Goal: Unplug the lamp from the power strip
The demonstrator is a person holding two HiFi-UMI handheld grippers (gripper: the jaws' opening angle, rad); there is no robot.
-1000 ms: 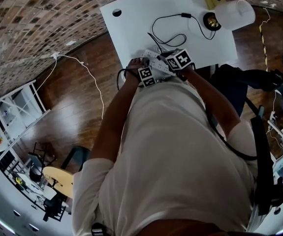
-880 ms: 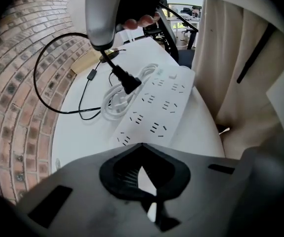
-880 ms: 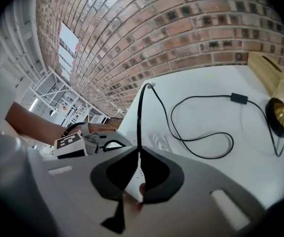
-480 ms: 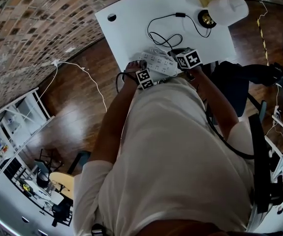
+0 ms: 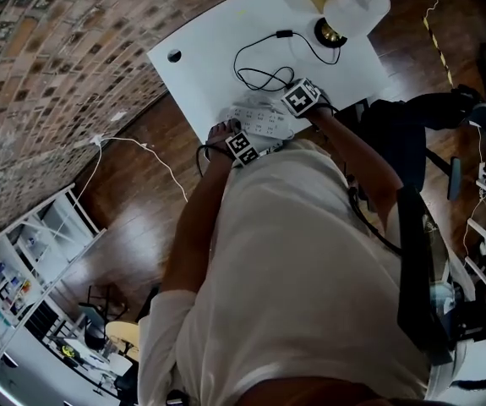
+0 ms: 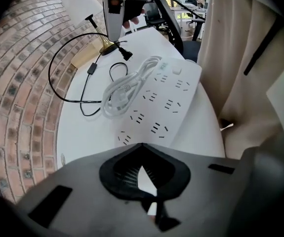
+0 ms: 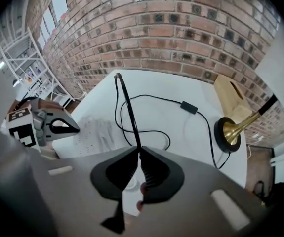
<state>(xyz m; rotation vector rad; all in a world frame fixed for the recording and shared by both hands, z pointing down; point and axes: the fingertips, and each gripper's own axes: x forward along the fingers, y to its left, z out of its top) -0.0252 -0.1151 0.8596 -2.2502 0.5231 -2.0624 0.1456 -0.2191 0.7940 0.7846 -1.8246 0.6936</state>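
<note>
Nearly at table (image 5: 217,53) edge — power strip (image 5: 264,121); right claw (image 7: 137,149) on cord (image 7: 127,107).

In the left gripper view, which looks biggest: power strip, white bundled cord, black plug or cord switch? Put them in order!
1. power strip
2. white bundled cord
3. black plug and cord switch: both tiny, alike, farther away, so unranked

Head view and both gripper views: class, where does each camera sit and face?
Head view: on the head, looking down at the white table; torso, arms show.
Left gripper view: on the left gripper, facing the white power strip; shut jaws show.
Right gripper view: on the right gripper, facing the brass lamp base; jaws pinch black cord.
Shared: all show the power strip.
</note>
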